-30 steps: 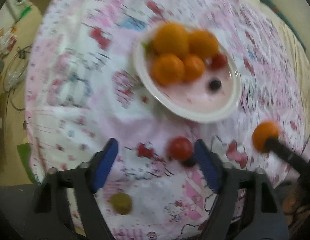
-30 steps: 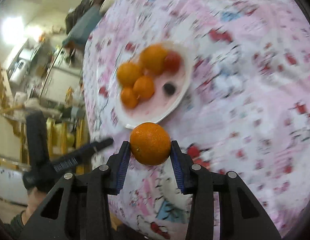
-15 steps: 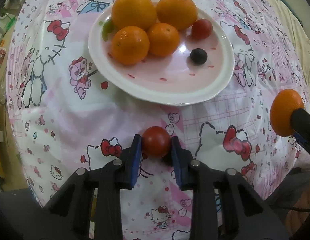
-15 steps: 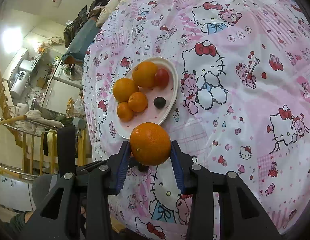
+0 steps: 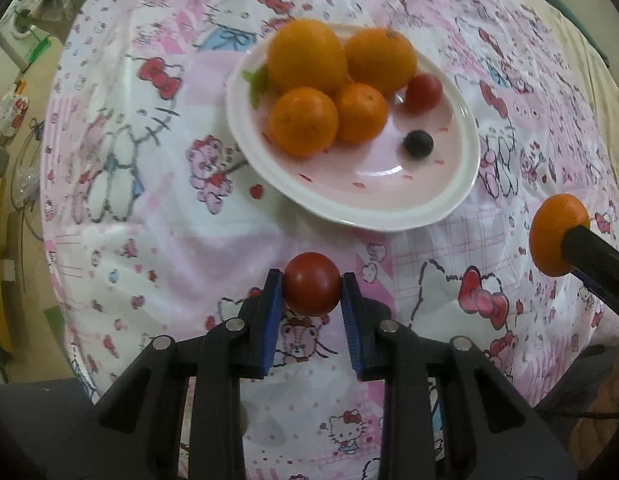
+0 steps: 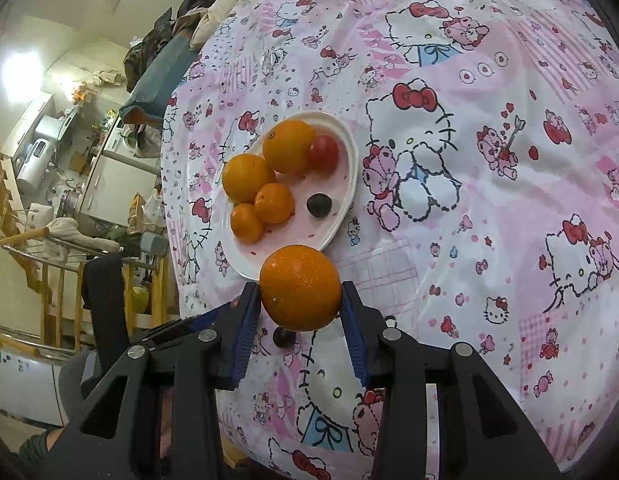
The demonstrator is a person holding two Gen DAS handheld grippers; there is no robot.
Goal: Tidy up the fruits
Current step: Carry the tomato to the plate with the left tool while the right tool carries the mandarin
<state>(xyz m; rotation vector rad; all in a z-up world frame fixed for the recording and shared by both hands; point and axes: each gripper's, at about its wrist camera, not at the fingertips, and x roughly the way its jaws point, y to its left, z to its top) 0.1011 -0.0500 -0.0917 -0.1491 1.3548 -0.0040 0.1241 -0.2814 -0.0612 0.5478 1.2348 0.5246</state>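
Observation:
My left gripper (image 5: 311, 285) is shut on a red tomato (image 5: 311, 283) and holds it above the cloth, just short of the white plate (image 5: 437, 210). The plate holds several oranges (image 5: 303, 122), another red tomato (image 5: 423, 92) and a dark blueberry (image 5: 418, 143). My right gripper (image 6: 300, 290) is shut on an orange (image 6: 300, 287) near the plate's (image 6: 351, 160) near rim. That orange also shows in the left wrist view (image 5: 555, 228) at the right. A small dark fruit (image 6: 282, 337) lies on the cloth under the right gripper.
The round table wears a pink Hello Kitty cloth (image 6: 489, 200). Its edge drops off at the left (image 5: 55, 240) toward a cluttered room. Bedding and clothes (image 6: 213, 8) lie at the far side.
The left gripper closed on the red tomato a second ago and has since lifted it and drawn back a little from the plate. The right gripper keeps its orange and has come nearer the plate.

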